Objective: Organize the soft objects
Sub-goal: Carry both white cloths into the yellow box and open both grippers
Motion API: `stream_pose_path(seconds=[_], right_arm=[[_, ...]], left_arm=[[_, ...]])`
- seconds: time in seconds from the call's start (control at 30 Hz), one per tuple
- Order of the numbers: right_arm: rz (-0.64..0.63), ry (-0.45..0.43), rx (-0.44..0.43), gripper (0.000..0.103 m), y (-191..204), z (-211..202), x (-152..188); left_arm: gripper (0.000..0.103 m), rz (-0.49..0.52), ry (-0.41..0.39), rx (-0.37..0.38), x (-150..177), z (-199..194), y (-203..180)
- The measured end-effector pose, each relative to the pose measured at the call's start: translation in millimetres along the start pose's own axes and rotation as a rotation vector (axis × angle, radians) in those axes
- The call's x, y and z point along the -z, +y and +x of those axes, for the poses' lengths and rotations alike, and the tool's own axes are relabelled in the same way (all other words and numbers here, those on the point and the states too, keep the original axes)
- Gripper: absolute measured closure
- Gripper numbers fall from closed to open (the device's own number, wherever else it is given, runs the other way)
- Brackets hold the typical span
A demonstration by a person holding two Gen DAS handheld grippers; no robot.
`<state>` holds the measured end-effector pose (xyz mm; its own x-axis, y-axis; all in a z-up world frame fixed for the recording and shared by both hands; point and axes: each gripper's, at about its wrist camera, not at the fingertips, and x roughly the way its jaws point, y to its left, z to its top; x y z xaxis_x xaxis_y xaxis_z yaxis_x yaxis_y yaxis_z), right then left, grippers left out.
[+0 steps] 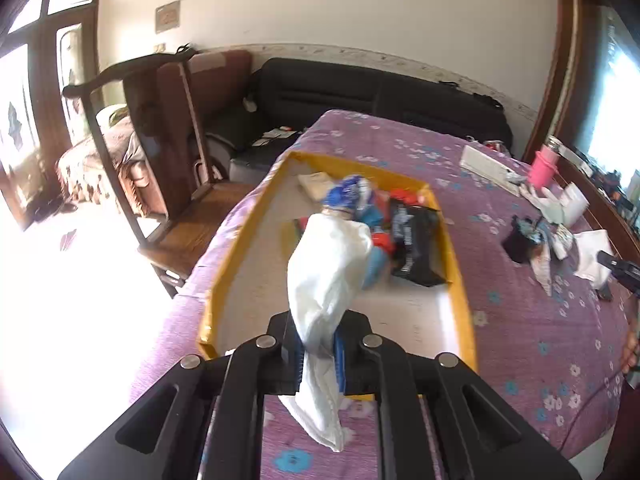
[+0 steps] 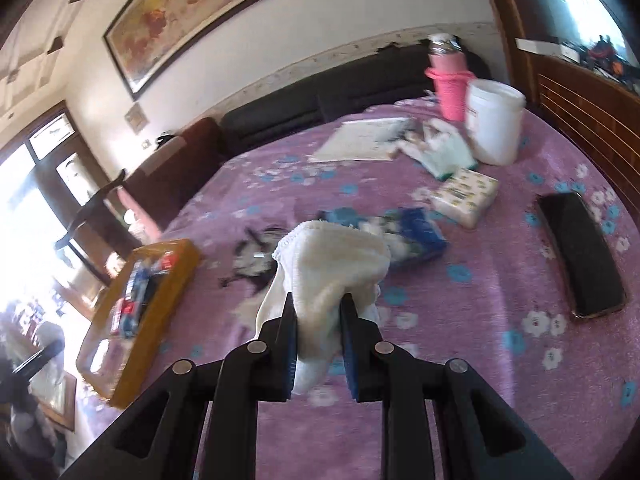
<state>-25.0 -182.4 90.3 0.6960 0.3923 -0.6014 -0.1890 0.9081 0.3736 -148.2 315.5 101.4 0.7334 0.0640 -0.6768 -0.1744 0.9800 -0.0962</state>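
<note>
White cloth [image 1: 326, 280] is clamped in your left gripper [image 1: 318, 354], hanging over the yellow tray [image 1: 240, 236] of what look like snack packets [image 1: 412, 244]. Your right gripper [image 2: 318, 344] is closed on a cream towel [image 2: 332, 268] above the purple bedspread [image 2: 480, 300].

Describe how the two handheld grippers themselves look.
Both the left gripper and right gripper look alike: matte black angular linkage arms with cut-out slots, round silver pivot pins, and ribbed blue pads on the inner finger faces. No cables, sleeves or markings show.
</note>
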Motion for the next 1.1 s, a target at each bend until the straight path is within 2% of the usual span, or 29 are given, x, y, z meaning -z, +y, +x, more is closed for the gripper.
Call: stream_pose_path(seconds=[0.17, 0.4, 0.5, 0.53, 0.57, 0.67, 0.77, 0.93, 1.07, 1.1], right_arm=[[-0.096, 0.040, -0.096, 0.082, 66, 6, -1], [-0.247, 0.134, -0.184, 0.082, 156, 40, 19], [-0.308, 0.175, -0.209, 0.082, 188, 56, 30], [-0.327, 0.189, -0.217, 0.082, 198, 61, 34], [-0.349, 0.207, -0.223, 0.082, 210, 69, 38], [-0.396, 0.254, -0.236, 0.082, 236, 91, 47], [-0.442, 0.309, -0.240, 0.082, 259, 114, 59], [-0.472, 0.409, -0.259, 0.082, 284, 144, 79], [-0.498, 0.444, -0.243, 0.081, 298, 162, 92], [-0.499, 0.447, -0.236, 0.075, 299, 166, 94]], left_arm=[[0.092, 0.014, 0.054, -0.012, -7, 32, 17], [0.091, 0.009, 0.155, -0.005, -19, 86, 31], [0.078, 0.017, 0.196, -0.031, -23, 105, 33], [0.058, 0.020, 0.213, -0.043, -23, 111, 34], [0.049, 0.017, 0.221, -0.036, -24, 115, 34], [0.041, 0.020, 0.203, -0.006, -24, 109, 29], [0.029, 0.016, 0.142, 0.020, -24, 87, 28], [0.021, -0.034, 0.040, 0.044, -24, 47, 35], [0.020, -0.062, -0.014, 0.026, -20, 24, 41], [0.020, -0.071, -0.024, 0.019, -18, 19, 43]])
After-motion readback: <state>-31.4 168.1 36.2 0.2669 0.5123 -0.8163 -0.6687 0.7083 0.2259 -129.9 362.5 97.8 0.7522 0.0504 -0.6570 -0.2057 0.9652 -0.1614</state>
